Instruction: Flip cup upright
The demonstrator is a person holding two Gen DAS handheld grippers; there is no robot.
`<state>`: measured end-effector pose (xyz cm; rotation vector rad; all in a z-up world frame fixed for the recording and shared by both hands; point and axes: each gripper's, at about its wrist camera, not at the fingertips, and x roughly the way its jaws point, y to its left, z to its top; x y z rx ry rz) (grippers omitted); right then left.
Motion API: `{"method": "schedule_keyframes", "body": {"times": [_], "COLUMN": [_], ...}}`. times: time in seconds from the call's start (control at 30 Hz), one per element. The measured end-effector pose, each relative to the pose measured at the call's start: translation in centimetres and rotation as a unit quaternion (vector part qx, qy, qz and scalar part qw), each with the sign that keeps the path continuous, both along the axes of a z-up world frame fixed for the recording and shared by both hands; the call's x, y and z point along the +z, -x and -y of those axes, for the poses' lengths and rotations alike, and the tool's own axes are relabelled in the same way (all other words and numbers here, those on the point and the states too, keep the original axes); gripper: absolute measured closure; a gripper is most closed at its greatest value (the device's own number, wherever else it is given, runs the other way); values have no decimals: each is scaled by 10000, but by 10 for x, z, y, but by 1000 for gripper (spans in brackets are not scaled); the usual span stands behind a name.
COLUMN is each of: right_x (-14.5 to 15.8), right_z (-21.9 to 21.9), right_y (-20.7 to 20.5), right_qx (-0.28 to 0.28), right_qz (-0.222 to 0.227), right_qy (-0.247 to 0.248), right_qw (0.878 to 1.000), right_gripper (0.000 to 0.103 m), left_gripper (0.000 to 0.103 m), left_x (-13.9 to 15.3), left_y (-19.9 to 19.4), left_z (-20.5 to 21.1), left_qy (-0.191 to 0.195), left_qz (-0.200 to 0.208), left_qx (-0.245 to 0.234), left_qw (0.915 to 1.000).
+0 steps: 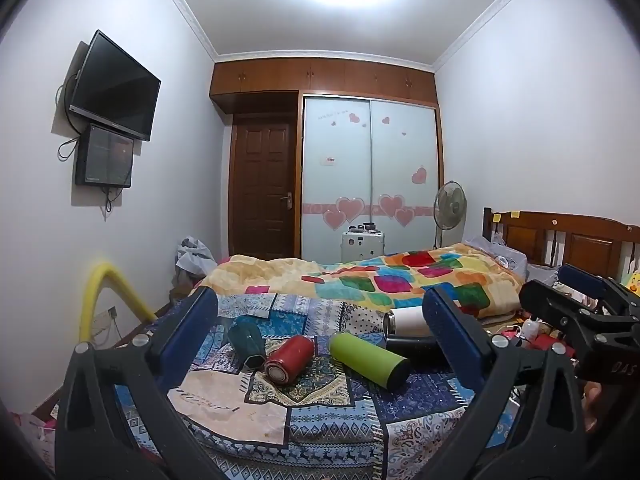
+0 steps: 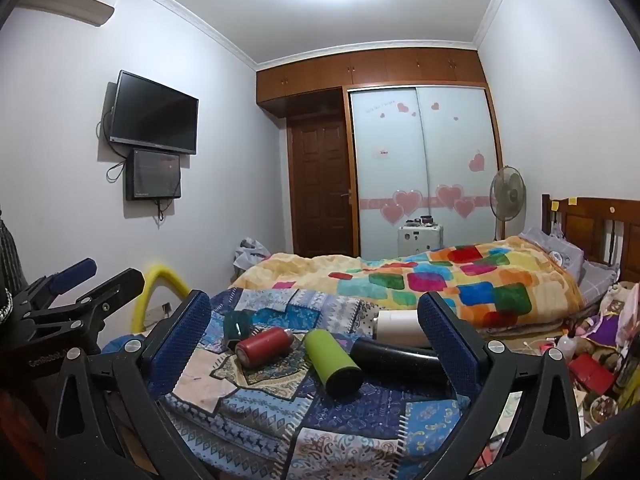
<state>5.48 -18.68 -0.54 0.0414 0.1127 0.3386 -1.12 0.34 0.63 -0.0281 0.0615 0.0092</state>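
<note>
Several cups lie on their sides on a patterned patchwork cloth [image 1: 320,420] on the bed: a dark teal cup [image 1: 246,344], a red cup [image 1: 289,359], a lime green cup [image 1: 370,360], a black cup [image 1: 412,346] and a white cup [image 1: 406,320]. In the right wrist view they show as teal [image 2: 237,326], red [image 2: 264,346], green [image 2: 332,362], black [image 2: 400,360] and white [image 2: 400,328]. My left gripper [image 1: 320,320] is open and empty, above and short of the cups. My right gripper [image 2: 316,320] is open and empty, also short of them.
A colourful checked blanket [image 1: 400,276] covers the bed behind the cloth. A wooden headboard [image 1: 568,240] is at right, with clutter [image 2: 588,360] beside the bed. A yellow foam tube [image 1: 96,300] stands at left. Wardrobe, door, fan and wall TV are far behind.
</note>
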Motion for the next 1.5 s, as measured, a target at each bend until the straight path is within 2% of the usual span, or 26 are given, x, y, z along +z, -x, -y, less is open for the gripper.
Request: {"method": "schedule_keyframes", "body": {"times": [1.5], "right_x": [-2], "right_z": [-2], "right_y": [-2], "right_qx": [40], "right_qz": [-18], "right_qy": [-14], "right_qw": [10000], "right_gripper": [0], "left_gripper": [0], "left_x": [-1], "left_y": [0], "left_z": [1], "left_qy": [34], "left_qz": [-34], "left_qx": [-89], "left_qw": [9999]}}
